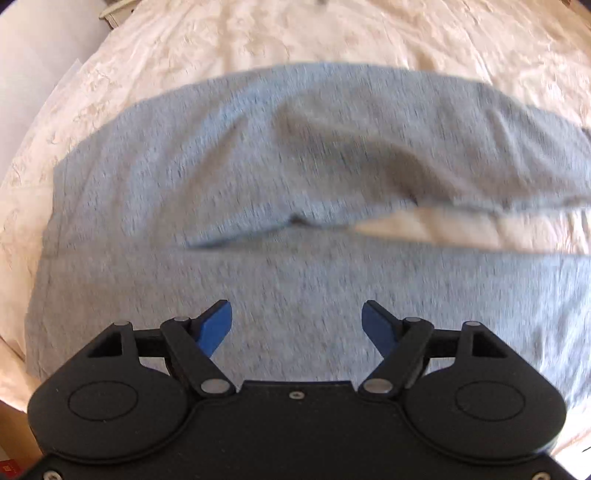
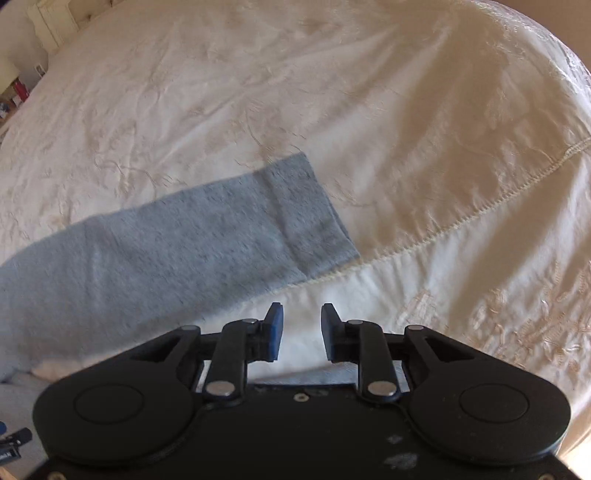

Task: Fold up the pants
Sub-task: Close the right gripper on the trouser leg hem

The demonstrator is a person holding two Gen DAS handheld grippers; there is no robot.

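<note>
Grey sweatpants (image 1: pixel 258 177) lie spread flat on a cream bedspread (image 1: pixel 332 33). The left wrist view shows the waist part and both legs running right, with a strip of bedspread between them. My left gripper (image 1: pixel 297 325) is open and empty, over the near leg. In the right wrist view one pant leg (image 2: pixel 184 236) ends in a cuff (image 2: pixel 314 214) at the middle. My right gripper (image 2: pixel 298 328) is open and empty, over bare bedspread (image 2: pixel 406 110) just in front of that cuff.
A stitched seam (image 2: pixel 461 221) crosses the bedspread to the right of the cuff. White furniture (image 2: pixel 48 22) stands past the bed's far left corner. The bed's left edge (image 1: pixel 44 103) borders a pale floor.
</note>
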